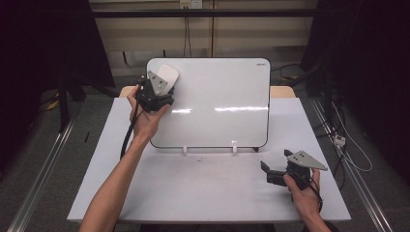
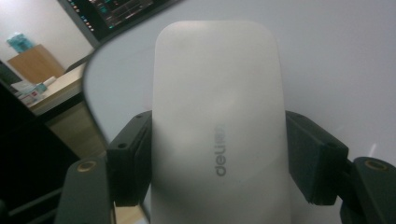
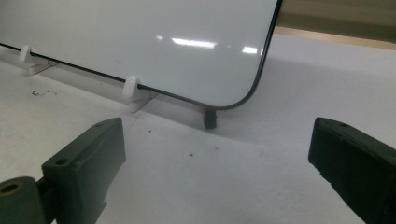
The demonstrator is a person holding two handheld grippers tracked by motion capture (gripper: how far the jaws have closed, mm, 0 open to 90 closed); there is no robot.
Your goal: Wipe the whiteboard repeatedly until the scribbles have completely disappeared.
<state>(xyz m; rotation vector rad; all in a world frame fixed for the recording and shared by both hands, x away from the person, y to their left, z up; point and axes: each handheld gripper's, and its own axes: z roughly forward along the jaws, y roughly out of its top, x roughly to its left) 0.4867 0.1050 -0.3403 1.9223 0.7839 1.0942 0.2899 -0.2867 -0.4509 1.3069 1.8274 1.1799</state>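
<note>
Near my edge of the table (image 1: 208, 193), I have the right gripper (image 1: 269, 172) resting low on the white surface, its jaws spread wide with nothing between them, pointing toward the whiteboard's lower right corner. Farther off, the whiteboard (image 1: 217, 104) stands propped on two small white clips (image 3: 131, 87). At its upper left corner, my left gripper (image 1: 162, 89) is clenched on the white eraser (image 2: 217, 116), which lies against the board.

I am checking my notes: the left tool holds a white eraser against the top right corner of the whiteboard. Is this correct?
Not quite. The left tool holds the white eraser against the top left corner of the whiteboard, as the high view shows.
</note>
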